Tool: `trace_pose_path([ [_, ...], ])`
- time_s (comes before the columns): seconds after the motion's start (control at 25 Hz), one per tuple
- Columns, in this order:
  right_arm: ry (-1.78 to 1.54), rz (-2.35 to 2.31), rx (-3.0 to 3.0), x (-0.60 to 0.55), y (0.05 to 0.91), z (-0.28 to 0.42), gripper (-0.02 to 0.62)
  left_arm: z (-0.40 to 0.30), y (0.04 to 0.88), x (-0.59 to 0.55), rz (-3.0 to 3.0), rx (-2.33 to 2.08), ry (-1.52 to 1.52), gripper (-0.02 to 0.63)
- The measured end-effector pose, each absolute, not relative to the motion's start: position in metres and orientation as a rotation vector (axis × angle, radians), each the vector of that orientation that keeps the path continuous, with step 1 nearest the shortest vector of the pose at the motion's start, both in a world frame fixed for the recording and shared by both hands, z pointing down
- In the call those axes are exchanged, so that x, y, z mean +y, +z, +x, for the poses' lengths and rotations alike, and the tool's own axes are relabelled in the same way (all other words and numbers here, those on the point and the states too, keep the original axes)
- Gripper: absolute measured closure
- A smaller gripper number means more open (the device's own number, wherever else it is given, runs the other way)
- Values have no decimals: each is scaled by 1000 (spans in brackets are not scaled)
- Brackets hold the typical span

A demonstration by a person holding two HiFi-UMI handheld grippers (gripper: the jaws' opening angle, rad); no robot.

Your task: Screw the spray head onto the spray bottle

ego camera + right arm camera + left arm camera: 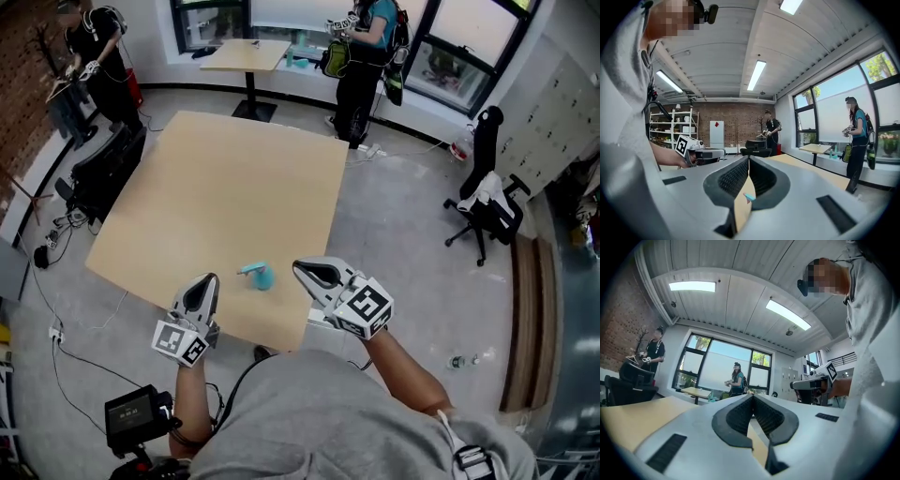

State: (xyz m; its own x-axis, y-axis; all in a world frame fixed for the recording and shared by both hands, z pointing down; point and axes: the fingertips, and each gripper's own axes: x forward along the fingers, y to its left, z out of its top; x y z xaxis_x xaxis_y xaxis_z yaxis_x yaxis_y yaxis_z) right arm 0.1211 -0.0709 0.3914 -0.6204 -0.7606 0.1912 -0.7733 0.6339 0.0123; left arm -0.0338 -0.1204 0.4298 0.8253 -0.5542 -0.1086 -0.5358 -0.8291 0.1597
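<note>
Far left, by the brick wall, a person (94, 47) stands over a dark chair. Moving in along the big tan table (234, 178), we reach its near edge, and that's where the left gripper (211, 279) hangs, jaws clenched tight together with nothing between the pads. Just to its right, lying on the tabletop close to that near edge, sits the little teal spray part (258, 276); it's too small to say whether it is the bottle, the head or both. It lies between the two tools, touched by neither. Next, the right gripper (302, 268) is pinched closed and empty too, its tip aimed across toward the teal piece. Up at the windows a second person (361, 56) stands beside a small table (246, 54), and far right a black office chair (487, 202) waits on the grey floor.
</note>
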Motion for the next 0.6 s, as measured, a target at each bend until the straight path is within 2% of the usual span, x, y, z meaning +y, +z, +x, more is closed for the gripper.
trace_pose_path([
  [0.16,114,1307,-2653,-79,390,125,589,-23,431,-136,2897,-802,-211,600],
  [0.36,173,1321,-2600,-143,424,112,589,-23,476,-212,2890,-699,-166,600],
  [0.6,224,1197,-2584,-156,429,103,589,-15,506,-224,2826,-652,-115,598],
])
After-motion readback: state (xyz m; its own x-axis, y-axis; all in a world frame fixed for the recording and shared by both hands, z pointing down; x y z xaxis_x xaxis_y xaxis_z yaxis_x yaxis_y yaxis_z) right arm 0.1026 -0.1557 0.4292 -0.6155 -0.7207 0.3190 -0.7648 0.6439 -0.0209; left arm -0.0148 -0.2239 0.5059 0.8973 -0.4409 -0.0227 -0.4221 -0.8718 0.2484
